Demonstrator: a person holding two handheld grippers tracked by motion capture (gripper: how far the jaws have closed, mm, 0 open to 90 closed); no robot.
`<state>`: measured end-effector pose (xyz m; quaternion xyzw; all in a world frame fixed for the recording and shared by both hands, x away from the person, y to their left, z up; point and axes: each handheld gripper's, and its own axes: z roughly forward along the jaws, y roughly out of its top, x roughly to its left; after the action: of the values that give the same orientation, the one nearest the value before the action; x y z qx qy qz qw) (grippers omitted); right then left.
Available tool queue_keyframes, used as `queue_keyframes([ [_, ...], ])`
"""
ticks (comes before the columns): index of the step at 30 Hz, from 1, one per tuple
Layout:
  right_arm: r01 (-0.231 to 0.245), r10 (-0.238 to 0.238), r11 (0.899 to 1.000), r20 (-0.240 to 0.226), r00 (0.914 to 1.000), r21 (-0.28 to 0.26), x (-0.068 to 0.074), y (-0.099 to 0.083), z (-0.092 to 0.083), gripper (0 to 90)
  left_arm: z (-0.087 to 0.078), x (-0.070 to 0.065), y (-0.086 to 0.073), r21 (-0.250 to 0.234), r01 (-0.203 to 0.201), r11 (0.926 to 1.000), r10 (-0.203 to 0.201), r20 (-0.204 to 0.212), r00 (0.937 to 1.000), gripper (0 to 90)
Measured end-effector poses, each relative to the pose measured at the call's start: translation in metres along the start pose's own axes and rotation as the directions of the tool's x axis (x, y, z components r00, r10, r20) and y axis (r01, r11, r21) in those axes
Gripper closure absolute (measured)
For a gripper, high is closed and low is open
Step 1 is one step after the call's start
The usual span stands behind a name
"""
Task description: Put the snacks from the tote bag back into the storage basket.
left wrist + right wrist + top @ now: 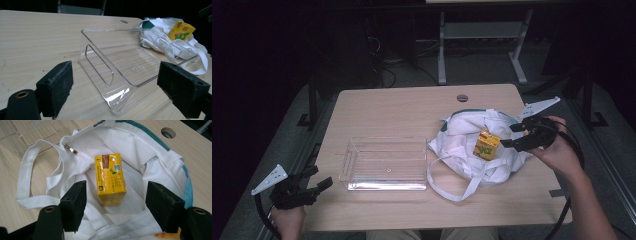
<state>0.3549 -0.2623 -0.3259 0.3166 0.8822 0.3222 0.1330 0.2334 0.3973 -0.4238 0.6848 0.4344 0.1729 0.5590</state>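
Note:
A yellow drink carton point(487, 145) point(110, 179) point(181, 30) lies on a crumpled white cloth bag point(477, 150) point(82, 167) at the table's right. My right gripper point(507, 136) point(116, 205) stands open just right of the carton, its jaws either side of the carton's near end without touching it. A clear plastic tray point(384, 182) point(117, 100) sits empty at the table's middle. My left gripper point(323, 179) point(115, 90) is open near the front left corner, pointing at the tray, with nothing between its jaws.
The wooden table point(402, 110) has a round cable hole point(462, 98) at the back. The bag's long straps point(452, 192) trail toward the front edge. Desk legs and cables stand on the dark floor behind.

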Motion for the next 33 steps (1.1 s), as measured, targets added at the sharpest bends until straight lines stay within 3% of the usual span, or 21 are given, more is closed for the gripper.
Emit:
queue_keyframes([
  [17,0.015,-0.010,0.993,-0.051,0.9986,0.116,-0.004,0.021,0.045,31.0,0.000,0.001,0.000,-0.001,0.000,1.0000,0.000,-0.002,1.0000,13.0],
  [33,0.035,-0.025,0.982,-0.058,0.9980,0.185,-0.003,0.024,0.065,35.3,-0.001,0.001,0.001,-0.002,-0.005,1.0000,0.005,-0.001,1.0000,13.0],
])
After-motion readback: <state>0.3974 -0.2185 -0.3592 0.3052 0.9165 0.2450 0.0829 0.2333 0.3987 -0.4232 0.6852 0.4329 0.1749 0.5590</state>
